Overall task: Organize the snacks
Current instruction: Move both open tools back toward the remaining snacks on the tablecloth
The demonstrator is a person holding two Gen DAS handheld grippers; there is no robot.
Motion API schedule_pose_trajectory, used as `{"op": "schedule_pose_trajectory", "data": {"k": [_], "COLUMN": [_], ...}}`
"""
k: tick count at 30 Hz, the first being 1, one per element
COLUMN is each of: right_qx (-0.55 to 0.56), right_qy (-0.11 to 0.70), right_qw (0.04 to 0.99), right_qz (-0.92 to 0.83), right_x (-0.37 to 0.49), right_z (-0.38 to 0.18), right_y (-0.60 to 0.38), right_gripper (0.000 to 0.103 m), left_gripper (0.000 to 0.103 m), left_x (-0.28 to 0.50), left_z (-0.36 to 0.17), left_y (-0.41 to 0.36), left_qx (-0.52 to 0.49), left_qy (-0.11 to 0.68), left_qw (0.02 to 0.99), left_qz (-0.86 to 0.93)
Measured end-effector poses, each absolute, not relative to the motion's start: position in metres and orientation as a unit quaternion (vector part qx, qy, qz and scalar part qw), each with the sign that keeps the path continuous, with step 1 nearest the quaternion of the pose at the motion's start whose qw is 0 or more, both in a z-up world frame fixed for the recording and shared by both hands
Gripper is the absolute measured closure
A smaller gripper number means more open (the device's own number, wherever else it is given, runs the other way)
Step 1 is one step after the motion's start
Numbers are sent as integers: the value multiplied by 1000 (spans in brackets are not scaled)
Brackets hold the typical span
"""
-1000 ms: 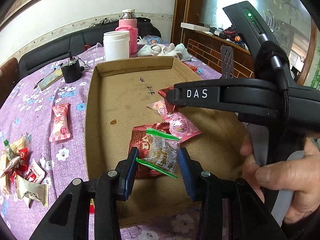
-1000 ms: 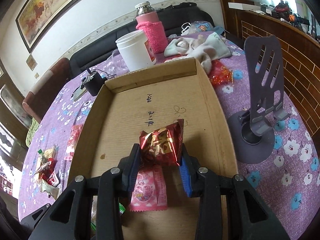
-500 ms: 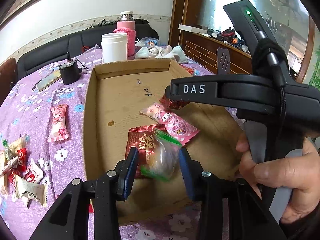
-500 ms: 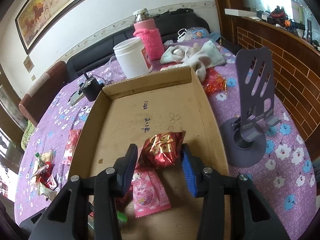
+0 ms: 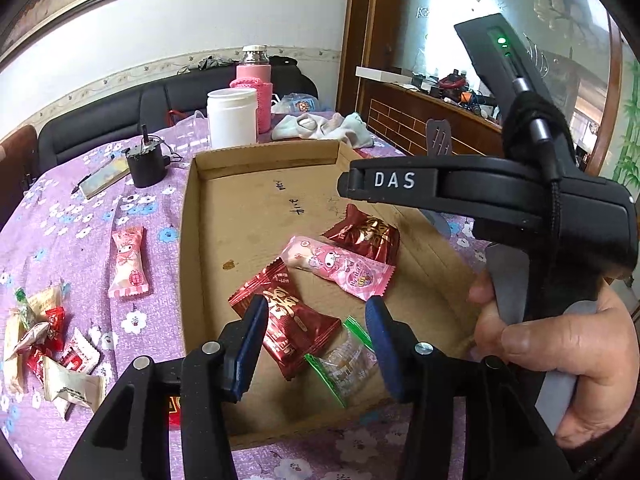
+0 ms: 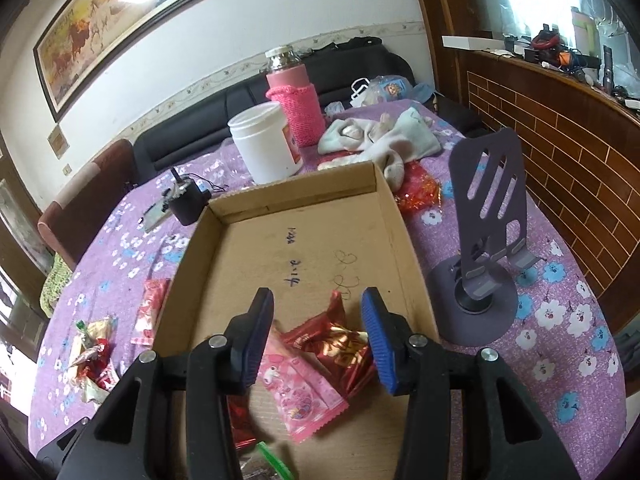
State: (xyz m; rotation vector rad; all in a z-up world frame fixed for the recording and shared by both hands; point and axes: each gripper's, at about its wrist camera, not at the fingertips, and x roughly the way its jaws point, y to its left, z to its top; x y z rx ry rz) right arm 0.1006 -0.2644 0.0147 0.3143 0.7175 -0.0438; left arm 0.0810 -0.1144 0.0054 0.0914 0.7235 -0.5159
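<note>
Two grippers, both emptied since a second ago; left gripper (image 5: pixel 316 322) jaws have just been opening, its clear green-edged candy packet (image 5: pixel 344 360) dropped from the pads and now lies on the floor of the shallow brown cardboard tray (image 5: pixel 188 248), free between the spread blue pads; right gripper (image 6: pixel 318 316) jaws also opened, its crinkled red-and-gold foil snack packet (image 6: pixel 340 344) released onto the tray floor, below the gap, untouched. Tray holds four packets near its front: pink cartoon-print wrapper (image 5: pixel 340 264) beside the foil one, flat dark-red packet (image 5: pixel 292 328) partly under the clear one. Outside on the purple floral tablecloth (image 5: pixel 80 216): one pink wrapper (image 5: pixel 129 264); small candy heap (image 5: pixel 44 344) at left edge.
</note>
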Motion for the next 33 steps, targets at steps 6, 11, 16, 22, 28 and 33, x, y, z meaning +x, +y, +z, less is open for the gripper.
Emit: {"op": "schedule_pose_trajectory", "data": {"k": [6, 11, 16, 22, 28, 33], "right_qx": [145, 137, 129, 130, 133, 129], "right_qy": [325, 321, 323, 320, 321, 319], "right_qw": [934, 937, 937, 938, 938, 939], "right_qz": [-31, -19, -7, -2, 4, 7], "right_x": [94, 94, 94, 91, 90, 89], "right_z": [25, 27, 26, 28, 28, 29], "right_y": [-262, -255, -246, -245, -243, -240], "right_gripper": [58, 58, 58, 58, 58, 57], "left_gripper": [50, 50, 50, 50, 50, 50], "left_x": [82, 83, 87, 87, 81, 84], "left_z": [9, 14, 16, 22, 35, 44], "left_y": [-106, -97, -87, -75, -50, 4], "left_qx": [32, 22, 14, 3, 5, -7], "left_qy": [347, 342, 348, 365, 367, 367], "left_qw": [905, 909, 910, 907, 911, 920], "left_qz": [-244, -236, -222, -210, -186, -137]}}
